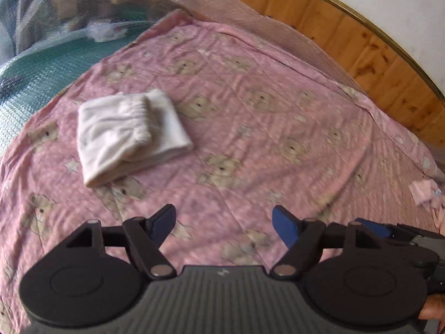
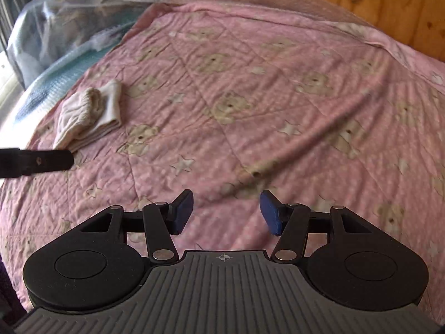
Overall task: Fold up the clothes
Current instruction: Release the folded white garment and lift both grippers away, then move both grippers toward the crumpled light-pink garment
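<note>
A bed (image 1: 292,117) filled both views, covered by a pink quilt (image 2: 250,83) printed with bears and stars and backed by a wooden headboard (image 1: 347,36). Clear bubble wrap (image 1: 55,8) lay heaped along the far left side over something teal.

On the quilt's left part lay the white garment (image 1: 128,133), folded into a compact, roughly rectangular stack with its ribbed waistband turned over on top. It sat flat and on its own, well apart from both tools. At the right edge of the left wrist view, a small pink crumpled piece of cloth (image 1: 422,192) showed; it was too blurred and cut off to say what it was.

The left hand-held gripper (image 1: 224,226) hovered over bare quilt, its blue pads spread wide with nothing between them. The right hand-held gripper (image 2: 226,213) likewise stood with its jaws parted and empty above the quilt; beside it, in the right wrist view, a dark part of the left tool reached in near the folded stack.

Judging from this, the white garment looked finished and released. What remained, if anything, was probably the pink piece at the bed's right edge, which appeared unfolded.
</note>
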The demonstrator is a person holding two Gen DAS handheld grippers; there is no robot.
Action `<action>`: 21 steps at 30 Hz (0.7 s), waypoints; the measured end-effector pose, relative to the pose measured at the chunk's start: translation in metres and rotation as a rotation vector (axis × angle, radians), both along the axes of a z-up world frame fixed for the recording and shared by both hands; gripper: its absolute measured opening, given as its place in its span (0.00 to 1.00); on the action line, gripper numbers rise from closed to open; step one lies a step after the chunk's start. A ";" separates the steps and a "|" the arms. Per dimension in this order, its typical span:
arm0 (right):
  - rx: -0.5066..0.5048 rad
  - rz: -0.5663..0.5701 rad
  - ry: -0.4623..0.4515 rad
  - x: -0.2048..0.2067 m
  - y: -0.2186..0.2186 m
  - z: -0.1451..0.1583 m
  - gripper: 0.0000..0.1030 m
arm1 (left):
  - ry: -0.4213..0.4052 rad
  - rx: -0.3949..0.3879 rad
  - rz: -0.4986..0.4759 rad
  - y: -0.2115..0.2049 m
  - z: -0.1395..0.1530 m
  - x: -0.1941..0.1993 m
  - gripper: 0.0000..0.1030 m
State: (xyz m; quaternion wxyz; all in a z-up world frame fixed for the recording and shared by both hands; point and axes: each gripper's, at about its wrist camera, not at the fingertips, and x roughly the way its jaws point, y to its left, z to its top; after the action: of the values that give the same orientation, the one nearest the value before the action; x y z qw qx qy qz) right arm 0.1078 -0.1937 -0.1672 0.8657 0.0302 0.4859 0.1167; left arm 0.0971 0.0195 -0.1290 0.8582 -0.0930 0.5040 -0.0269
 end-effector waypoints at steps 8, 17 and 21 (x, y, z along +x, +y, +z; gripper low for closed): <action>-0.050 -0.276 -0.068 -0.063 -0.102 0.037 0.58 | -0.018 -0.071 -0.281 -0.128 0.026 -0.022 0.81; -0.191 -0.536 -0.150 -0.109 -0.220 0.080 0.67 | -0.093 -0.094 -0.580 -0.278 0.050 -0.041 0.81; -0.174 -0.584 -0.191 -0.116 -0.265 0.087 0.67 | -0.074 -0.081 -0.634 -0.327 0.050 -0.046 0.81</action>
State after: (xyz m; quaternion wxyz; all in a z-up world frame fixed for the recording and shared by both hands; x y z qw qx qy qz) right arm -0.0085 -0.4592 -0.0803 0.9036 0.0832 0.3815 -0.1762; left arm 0.0514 -0.3077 -0.0785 0.8205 0.0357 0.4748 -0.3163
